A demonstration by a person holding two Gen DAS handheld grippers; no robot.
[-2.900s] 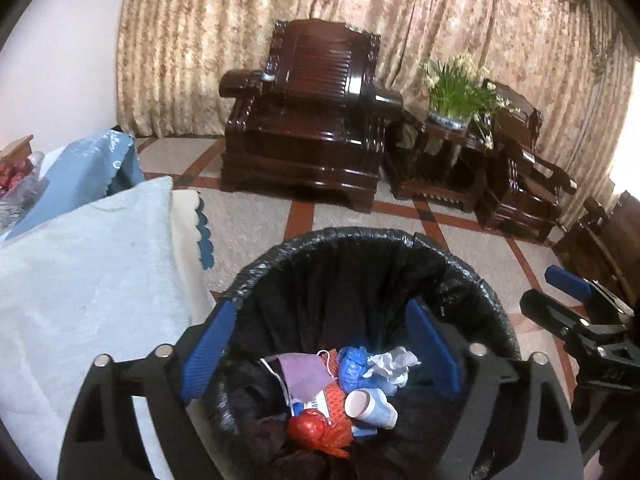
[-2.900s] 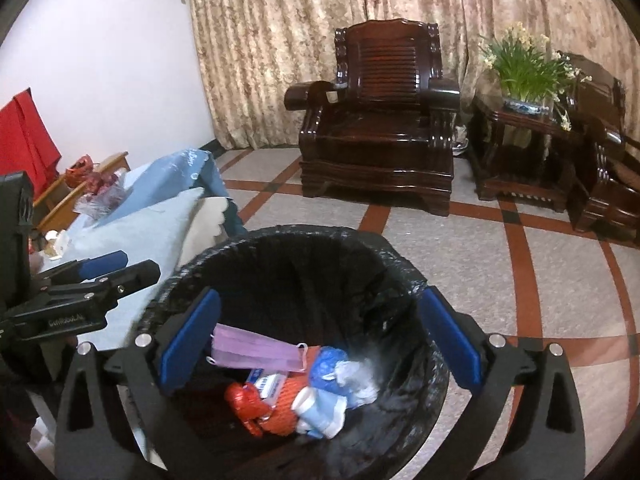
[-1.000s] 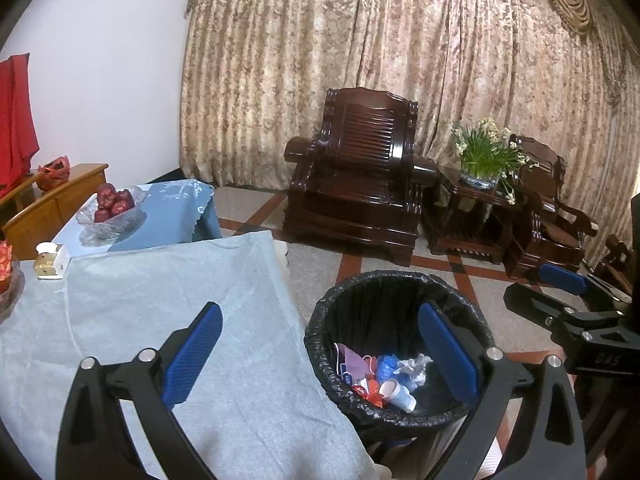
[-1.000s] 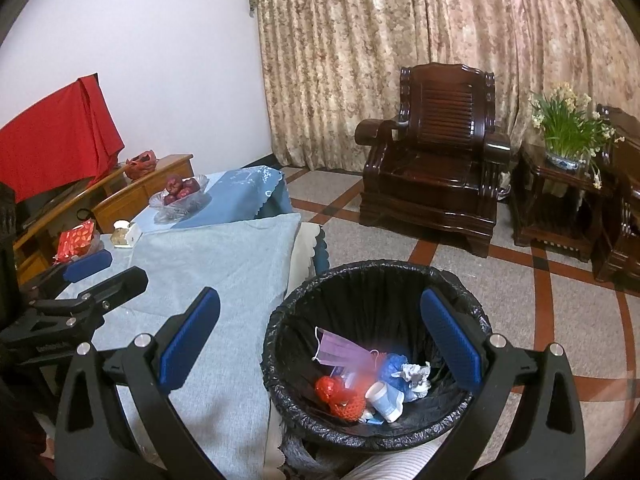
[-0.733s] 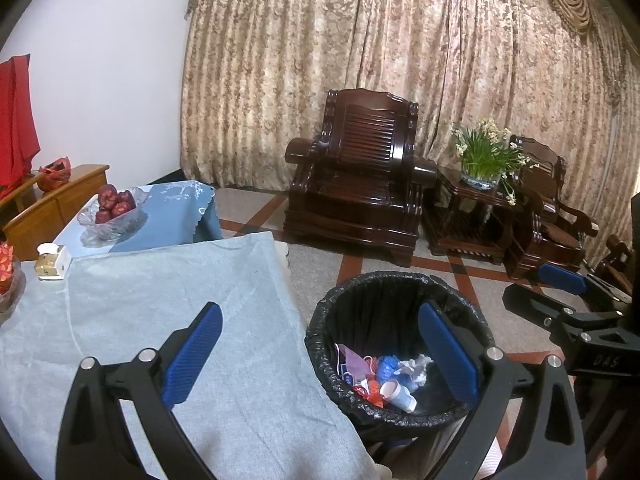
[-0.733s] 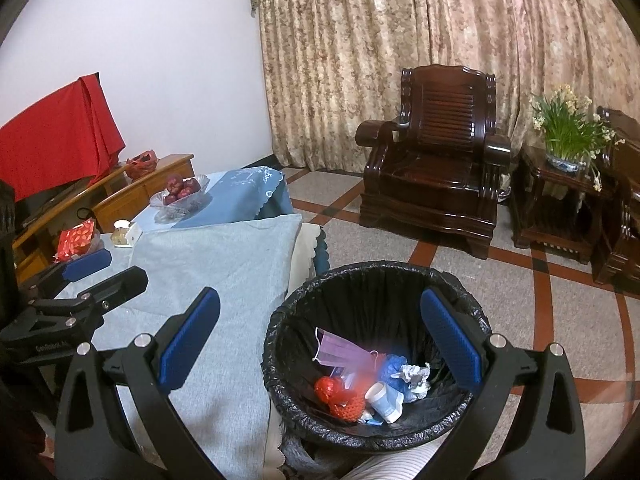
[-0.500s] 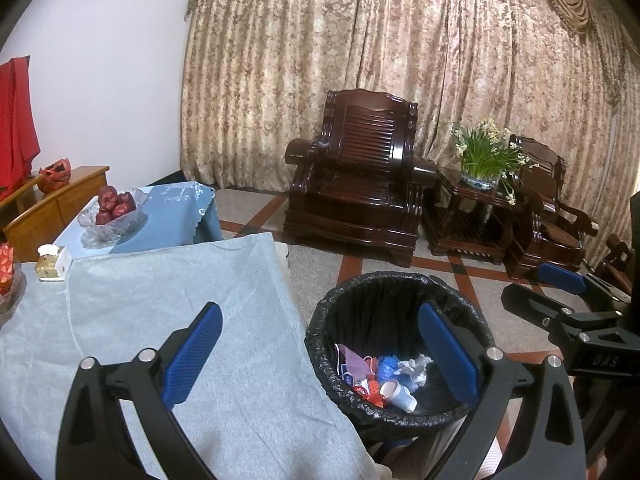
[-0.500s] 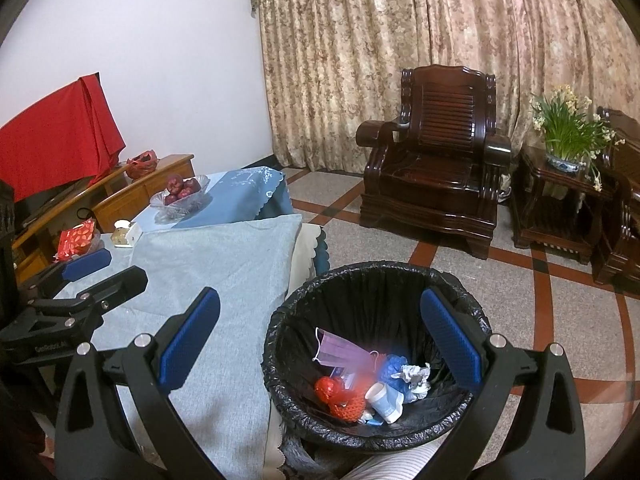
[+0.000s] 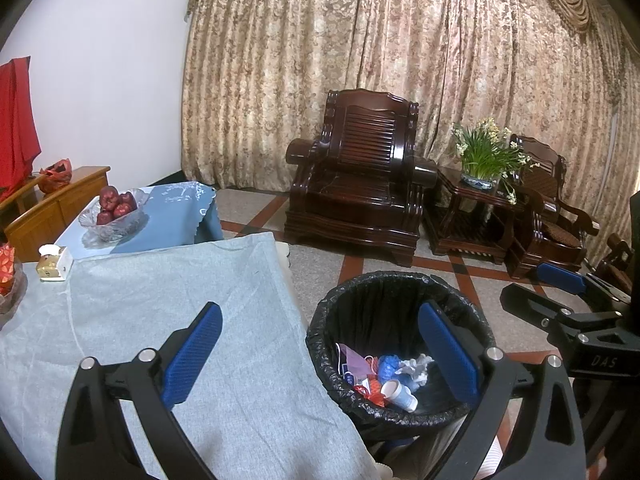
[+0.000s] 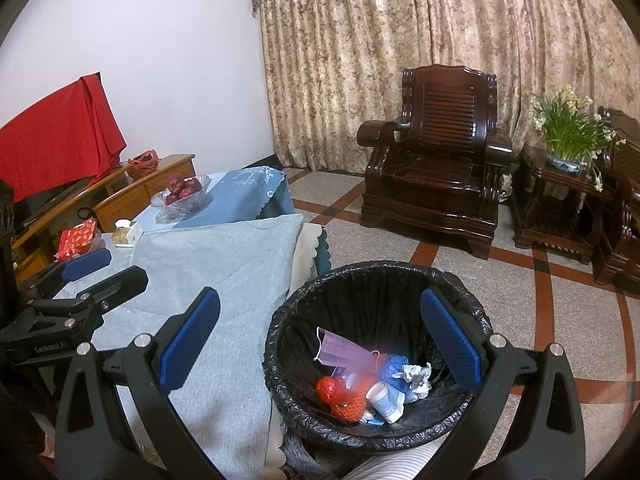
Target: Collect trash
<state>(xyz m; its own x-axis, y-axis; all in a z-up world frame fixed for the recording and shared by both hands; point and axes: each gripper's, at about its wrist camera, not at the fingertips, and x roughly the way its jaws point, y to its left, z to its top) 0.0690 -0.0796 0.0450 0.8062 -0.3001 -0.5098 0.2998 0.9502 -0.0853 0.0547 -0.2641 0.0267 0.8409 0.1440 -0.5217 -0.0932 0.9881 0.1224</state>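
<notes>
A black-lined trash bin point(image 9: 400, 280) point(image 10: 376, 272) stands on the floor beside the table. Inside lie a purple face mask point(image 10: 340, 350), a red net bag point(image 10: 340, 394), a white paper cup point(image 10: 384, 398) point(image 9: 398, 394), a blue wad point(image 9: 387, 365) and crumpled white paper point(image 10: 416, 374). My left gripper point(image 9: 320, 354) is open and empty, high above the table edge and bin. My right gripper point(image 10: 318, 338) is open and empty too, above the bin's left rim. Each gripper shows in the other's view: the right gripper point(image 9: 560, 284) and the left gripper point(image 10: 96, 272).
A table under a grey-blue cloth point(image 9: 160, 320) holds a glass bowl of red fruit point(image 9: 114, 210), a small white box point(image 9: 52, 262) and a red packet point(image 10: 78, 236). A dark wooden armchair point(image 9: 364, 196), a side table with a flower pot point(image 9: 484, 160) and curtains stand behind.
Since 2.9 s ago both grippers have risen and pulled back from just above the bin, so the table now shows. Over the last second nothing has visibly moved.
</notes>
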